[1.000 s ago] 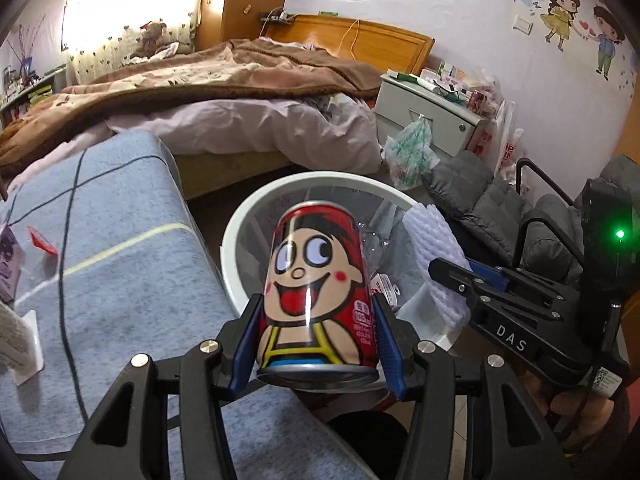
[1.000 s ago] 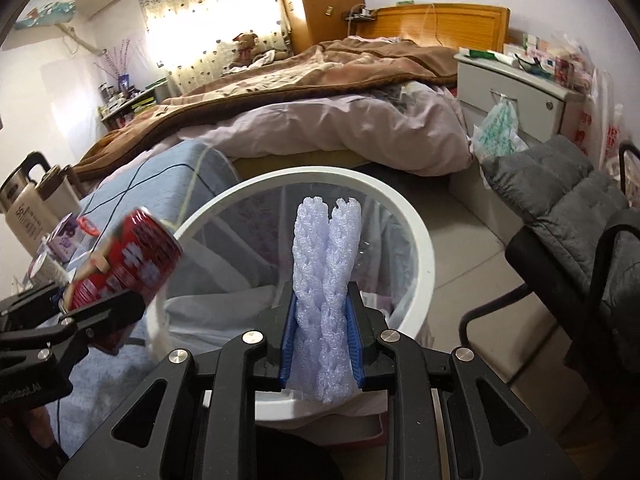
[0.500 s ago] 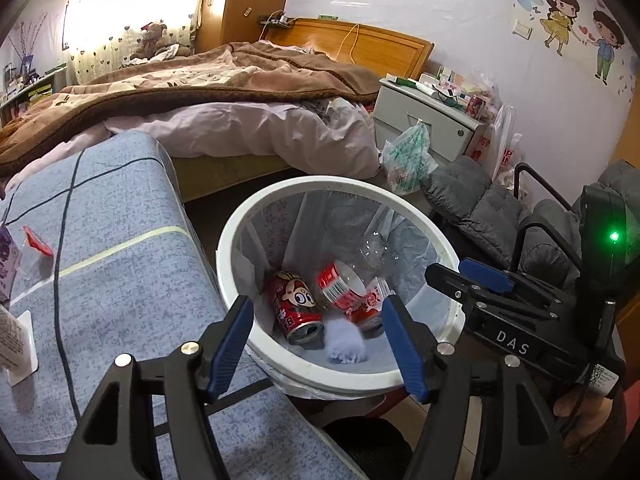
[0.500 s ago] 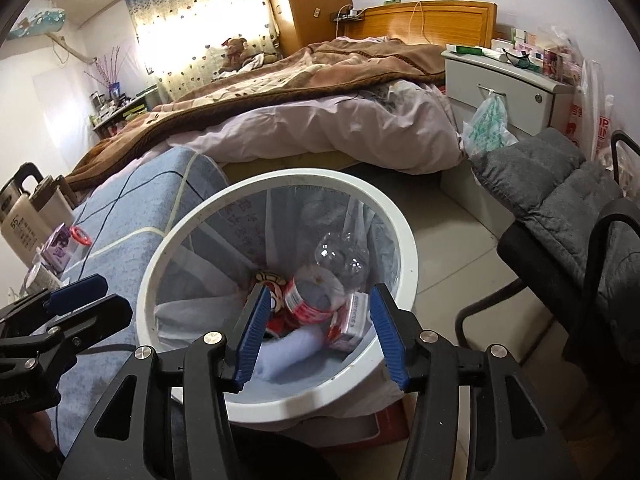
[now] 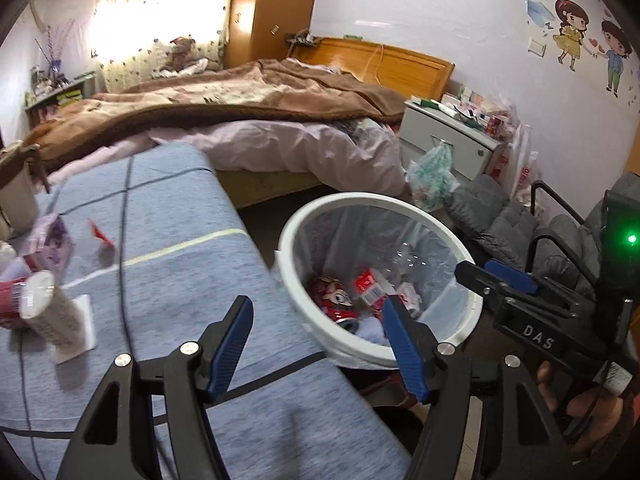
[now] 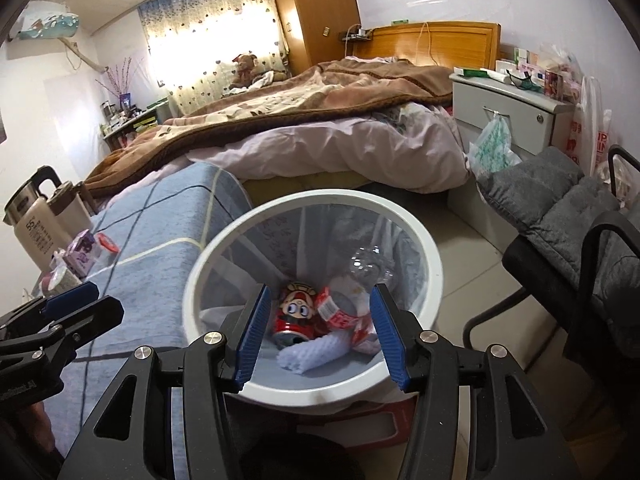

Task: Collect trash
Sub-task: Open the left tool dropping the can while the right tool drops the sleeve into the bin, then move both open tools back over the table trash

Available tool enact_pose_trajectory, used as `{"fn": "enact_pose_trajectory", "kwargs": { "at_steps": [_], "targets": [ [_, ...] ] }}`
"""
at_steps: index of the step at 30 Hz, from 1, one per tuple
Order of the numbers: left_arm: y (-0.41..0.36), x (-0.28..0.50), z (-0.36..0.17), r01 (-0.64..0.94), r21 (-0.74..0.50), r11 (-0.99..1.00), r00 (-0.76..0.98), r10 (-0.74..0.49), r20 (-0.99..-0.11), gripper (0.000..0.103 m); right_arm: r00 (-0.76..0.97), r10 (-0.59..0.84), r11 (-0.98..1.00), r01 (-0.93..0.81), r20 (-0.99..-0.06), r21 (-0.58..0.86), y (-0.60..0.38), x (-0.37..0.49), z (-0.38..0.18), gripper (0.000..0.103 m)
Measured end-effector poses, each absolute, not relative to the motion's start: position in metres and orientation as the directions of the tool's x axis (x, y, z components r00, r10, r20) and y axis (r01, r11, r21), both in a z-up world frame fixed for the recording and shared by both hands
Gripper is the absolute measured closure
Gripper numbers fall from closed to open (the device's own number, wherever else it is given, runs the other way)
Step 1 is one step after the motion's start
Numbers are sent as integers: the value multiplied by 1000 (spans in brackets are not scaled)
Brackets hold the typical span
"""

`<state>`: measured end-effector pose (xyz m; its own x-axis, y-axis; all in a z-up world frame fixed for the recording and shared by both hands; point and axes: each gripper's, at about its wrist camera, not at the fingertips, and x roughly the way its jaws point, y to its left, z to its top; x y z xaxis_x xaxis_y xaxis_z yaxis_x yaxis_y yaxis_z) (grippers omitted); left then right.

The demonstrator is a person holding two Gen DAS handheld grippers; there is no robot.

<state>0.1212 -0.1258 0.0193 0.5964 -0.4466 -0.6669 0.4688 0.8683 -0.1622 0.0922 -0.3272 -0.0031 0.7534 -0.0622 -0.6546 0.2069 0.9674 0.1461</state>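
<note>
From the left wrist view, the left tool (image 5: pixel 320 344) stands spread with nothing between its blue pads, its jaws having just been opening, and it hangs over the edge where the blue-grey worktop (image 5: pixel 172 280) meets the white bin (image 5: pixel 372 202). Inside the bin's clear liner lies a red can (image 5: pixel 334 300) printed with a cartoon face; it lies on its side with its silver end toward the camera. Beside it sits a red-and-white wrapper (image 5: pixel 370 286), its print too small to read, and a bit of white foam netting (image 5: pixel 370 326) peeks out below the can. On the worktop's left end lie a blurred tube (image 5: pixel 52 314), a purple packet (image 5: pixel 52 236) and a red scrap (image 5: pixel 100 236). To the right, the right tool (image 5: pixel 496 276) shows the letters "DAS" on its black body, with a green light glowing above.

From the right wrist view, the right tool (image 6: pixel 318 332) is likewise spread and empty, its jaws having just been opening, poised above the bin (image 6: pixel 432 256). The can (image 6: pixel 296 314) lies with its long axis running away from the camera, face upward, open end nearest. The foam netting (image 6: pixel 312 354), ribbed and pale, lies across in front of it, slanting up to the right. A kettle (image 6: pixel 38 220) at the worktop's far left carries small print I cannot read. The left tool (image 6: pixel 76 308) pokes in at the left edge.
</note>
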Motion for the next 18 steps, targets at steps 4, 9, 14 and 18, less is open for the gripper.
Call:
{"fn": "enact_pose_trajectory", "kwargs": {
  "at_steps": [4, 9, 14, 18],
  "targets": [
    [-109, 119, 21, 449, -182, 875, 604, -447, -660, 34, 761, -51, 971, 190, -646, 147, -313, 90, 1, 50],
    [-87, 114, 21, 421, -187, 888, 624, -433, -651, 34, 767, -30, 978, 154, -641, 139, -294, 91, 4, 50],
    [-65, 107, 24, 388, -184, 903, 654, -410, -636, 33, 772, 0, 985, 111, -635, 135, -273, 92, 7, 50],
    [-48, 103, 26, 359, -168, 918, 676, -380, -631, 33, 778, 30, 988, 73, -627, 137, -255, 93, 9, 50]
  ]
}}
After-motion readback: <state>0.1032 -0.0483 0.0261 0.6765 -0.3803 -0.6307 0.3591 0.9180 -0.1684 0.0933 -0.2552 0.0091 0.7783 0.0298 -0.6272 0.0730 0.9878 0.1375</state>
